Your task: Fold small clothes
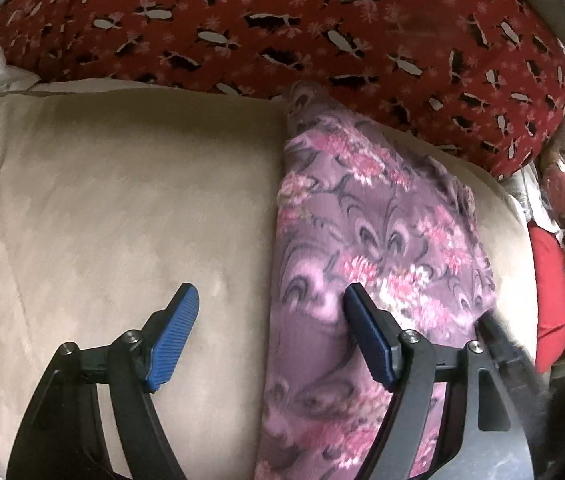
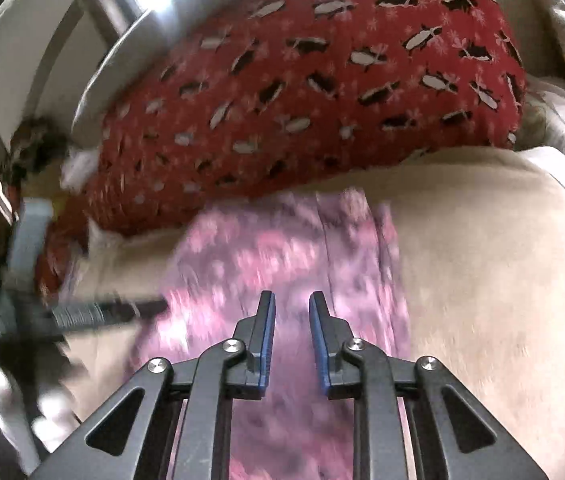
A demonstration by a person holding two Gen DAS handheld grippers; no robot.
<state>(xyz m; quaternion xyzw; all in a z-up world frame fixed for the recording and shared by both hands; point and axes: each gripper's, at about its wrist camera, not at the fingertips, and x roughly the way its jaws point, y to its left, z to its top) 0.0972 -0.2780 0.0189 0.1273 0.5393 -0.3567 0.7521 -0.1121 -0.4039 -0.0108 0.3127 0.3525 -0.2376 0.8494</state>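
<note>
Hovering nearest the lens, the left gripper [image 1: 270, 336] stands wide open with nothing between its blue pads; one pad sits over the purple floral garment [image 1: 366, 240], the other over the bare beige cushion [image 1: 114, 200] beside the garment's long straight edge. The right gripper [image 2: 291, 344] is partly open, a narrow gap between its pads, empty, and poised above the same garment; this view is blurred, so contact cannot be confirmed. The garment lies as a long strip along the cushion, its far end reaching the red patterned blanket [image 1: 282, 20] behind. Judgement: a lengthwise fold appears made, a crosswise fold remains. Recommended: take both near corners of the garment, pinch all layers squarely, and carry them evenly toward its far end, keeping edges aligned.
</note>
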